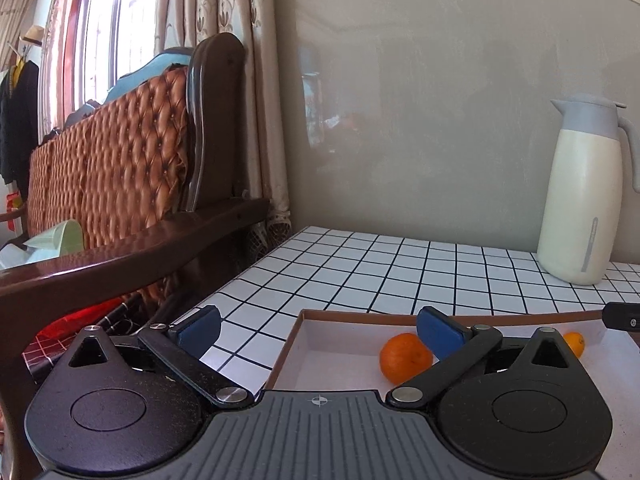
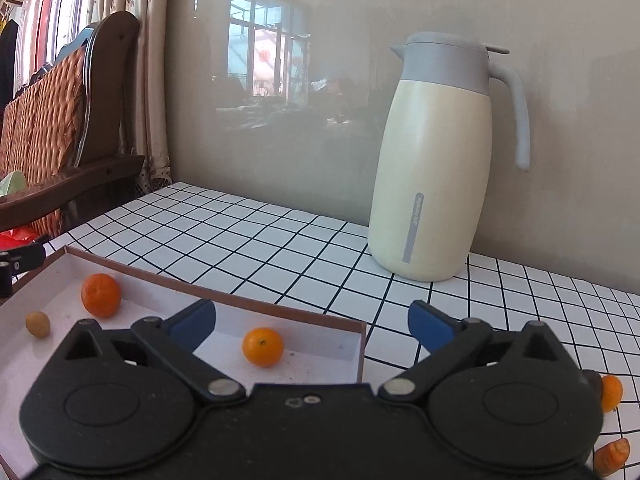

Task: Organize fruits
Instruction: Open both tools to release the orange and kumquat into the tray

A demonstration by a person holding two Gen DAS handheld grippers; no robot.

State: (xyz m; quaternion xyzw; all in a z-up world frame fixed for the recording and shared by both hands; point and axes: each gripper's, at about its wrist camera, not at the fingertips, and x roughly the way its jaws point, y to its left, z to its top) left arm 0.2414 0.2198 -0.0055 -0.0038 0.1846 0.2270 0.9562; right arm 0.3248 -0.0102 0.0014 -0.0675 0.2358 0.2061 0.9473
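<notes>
- The left gripper (image 1: 318, 330) has its blue pads spread wide apart with nothing between them; it hangs over the near left corner of the shallow box (image 1: 298, 334).
- The right gripper (image 2: 312, 322) is likewise spread apart and empty, straddling the box's right end (image 2: 362, 354).
- The left view shows two fruits in the box: a large orange (image 1: 405, 358) and a smaller one (image 1: 575, 343) partly behind the gripper.
- The right view shows three in the box: the large orange (image 2: 101, 295), a small orange (image 2: 263, 347) and a small tan fruit (image 2: 38, 324) that the left view does not show.
- Only the right view shows two more orange pieces (image 2: 611, 393) (image 2: 612, 456) on the checked surface (image 2: 280, 252), outside the box to the right.
- One cream thermos jug (image 2: 436, 160) stands upright at the back, against the wall.
</notes>
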